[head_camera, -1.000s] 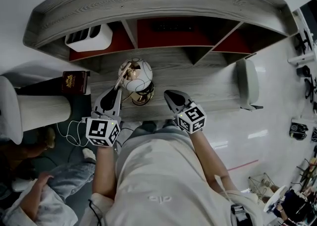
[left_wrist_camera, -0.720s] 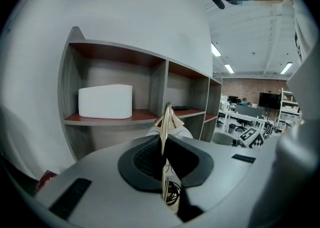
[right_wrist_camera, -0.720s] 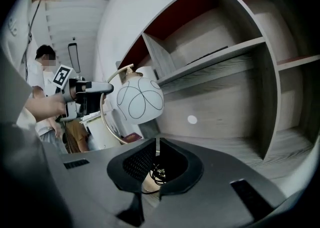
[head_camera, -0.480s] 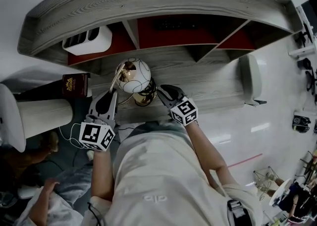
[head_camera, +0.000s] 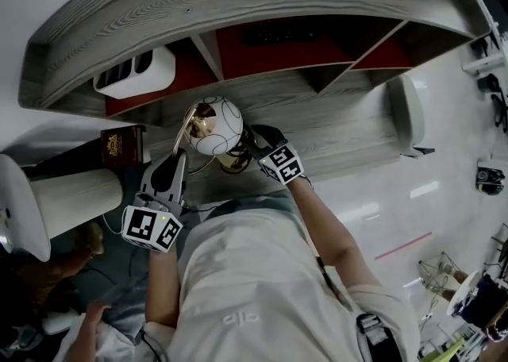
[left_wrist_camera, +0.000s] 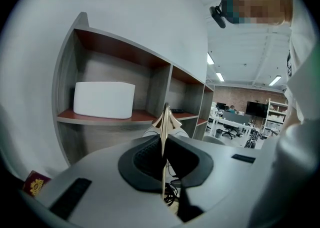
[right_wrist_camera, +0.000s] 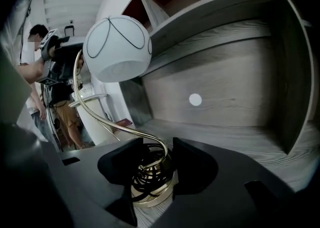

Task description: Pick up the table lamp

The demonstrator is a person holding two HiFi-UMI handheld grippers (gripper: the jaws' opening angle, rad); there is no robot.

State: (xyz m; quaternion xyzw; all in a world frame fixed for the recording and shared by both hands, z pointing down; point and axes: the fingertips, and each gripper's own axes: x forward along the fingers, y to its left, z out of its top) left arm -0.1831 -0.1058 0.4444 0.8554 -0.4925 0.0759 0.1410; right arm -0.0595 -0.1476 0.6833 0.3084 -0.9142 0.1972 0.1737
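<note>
The table lamp has a white globe shade (head_camera: 216, 124) (right_wrist_camera: 117, 47), a thin curved gold stem (left_wrist_camera: 163, 142) (right_wrist_camera: 100, 119) and a round gold base (head_camera: 232, 160) (right_wrist_camera: 152, 192) with black cord coiled on it. It stands on the grey wooden desk (head_camera: 333, 142). My left gripper (head_camera: 176, 163) (left_wrist_camera: 164, 157) is shut on the stem, to the left of the lamp. My right gripper (head_camera: 252, 140) (right_wrist_camera: 152, 164) is low at the base; its jaws are opening, one on each side of the base, with gaps showing beside it.
A white box (head_camera: 135, 75) (left_wrist_camera: 104, 99) sits in the left shelf compartment above the desk. A dark red book (head_camera: 121, 144) (left_wrist_camera: 34, 187) lies left of the lamp. A white padded object (head_camera: 411, 118) rests at the desk's right end. A person (right_wrist_camera: 35, 72) stands at the left.
My right gripper has moved from the desk's front edge forward and down to the lamp base, and its jaws have spread from shut to wide. The left gripper stays on the stem.
</note>
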